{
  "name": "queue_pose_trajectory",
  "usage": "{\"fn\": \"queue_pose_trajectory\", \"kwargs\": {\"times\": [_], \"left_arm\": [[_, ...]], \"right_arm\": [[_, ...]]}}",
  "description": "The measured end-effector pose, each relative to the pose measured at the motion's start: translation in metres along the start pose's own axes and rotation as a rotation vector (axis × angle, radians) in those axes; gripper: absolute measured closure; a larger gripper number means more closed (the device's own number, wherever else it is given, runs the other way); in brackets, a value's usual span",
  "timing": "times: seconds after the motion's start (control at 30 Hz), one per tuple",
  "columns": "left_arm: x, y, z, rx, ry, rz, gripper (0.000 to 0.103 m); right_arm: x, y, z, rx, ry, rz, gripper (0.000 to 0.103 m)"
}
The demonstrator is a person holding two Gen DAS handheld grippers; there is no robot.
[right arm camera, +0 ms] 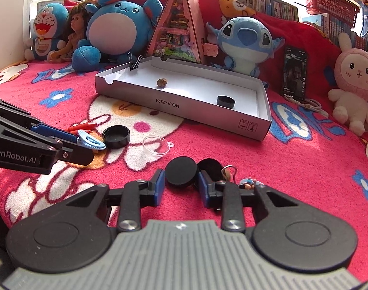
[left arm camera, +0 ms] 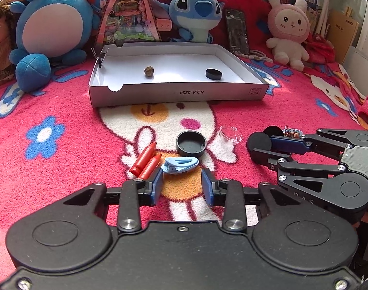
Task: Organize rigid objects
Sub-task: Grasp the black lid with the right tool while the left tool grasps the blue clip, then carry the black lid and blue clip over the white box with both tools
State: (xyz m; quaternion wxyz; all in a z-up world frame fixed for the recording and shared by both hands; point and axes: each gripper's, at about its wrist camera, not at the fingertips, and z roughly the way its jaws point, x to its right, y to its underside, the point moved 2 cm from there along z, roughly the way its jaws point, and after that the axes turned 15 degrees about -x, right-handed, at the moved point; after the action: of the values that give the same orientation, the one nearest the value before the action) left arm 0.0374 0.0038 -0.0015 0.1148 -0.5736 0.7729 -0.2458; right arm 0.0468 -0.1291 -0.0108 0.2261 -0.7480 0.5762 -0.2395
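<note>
A white cardboard tray (left arm camera: 176, 94) (right arm camera: 184, 107) stands on the red blanket and holds a brown nut (left arm camera: 149, 70) (right arm camera: 162, 82) and a black cap (left arm camera: 213, 74) (right arm camera: 225, 101). My left gripper (left arm camera: 181, 186) is open, just short of a blue hair clip (left arm camera: 180, 164) (right arm camera: 91, 141). Beside the clip lie two red crayons (left arm camera: 146, 160) (right arm camera: 82, 127), a black lid (left arm camera: 191, 143) (right arm camera: 116, 133) and a clear plastic dome (left arm camera: 230, 134) (right arm camera: 157, 145). My right gripper (right arm camera: 180, 183) (left arm camera: 259, 147) is shut on a black disc (right arm camera: 181, 172) (left arm camera: 258, 141). A second black disc (right arm camera: 211, 166) lies just behind it.
A small keychain figure (right arm camera: 248, 184) lies by my right fingers. Plush toys (left arm camera: 55, 26), a doll (left arm camera: 0, 38), a pink triangular toy house (left arm camera: 128, 14) and a phone (left arm camera: 237, 30) line the back. A binder clip (right arm camera: 135, 63) grips the tray's far left corner.
</note>
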Motion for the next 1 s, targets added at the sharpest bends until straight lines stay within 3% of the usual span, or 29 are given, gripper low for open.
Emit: {"fn": "queue_pose_trajectory", "kwargs": {"times": [0.1,0.33,0.67,0.93,1.0], "left_arm": [[0.004,-0.002,0.002,0.006,-0.015,0.018,0.065],[0.011,-0.003,0.006,0.043,-0.098,0.055,0.061],[0.018,-0.004,0.012,0.064,-0.118,0.081,0.060],[0.021,-0.002,0.014,0.069,-0.102,0.079,0.068],[0.022,-0.001,0.013,0.074,-0.107,0.086,0.068]], "right_arm": [[0.000,-0.001,0.002,0.001,-0.012,0.007,0.052],[0.000,-0.002,0.005,0.012,-0.040,0.025,0.052],[-0.003,0.000,0.011,0.052,-0.017,0.009,0.050],[-0.002,0.000,0.011,0.058,-0.024,0.022,0.049],[-0.004,0.001,0.010,0.059,-0.019,0.011,0.055]]}}
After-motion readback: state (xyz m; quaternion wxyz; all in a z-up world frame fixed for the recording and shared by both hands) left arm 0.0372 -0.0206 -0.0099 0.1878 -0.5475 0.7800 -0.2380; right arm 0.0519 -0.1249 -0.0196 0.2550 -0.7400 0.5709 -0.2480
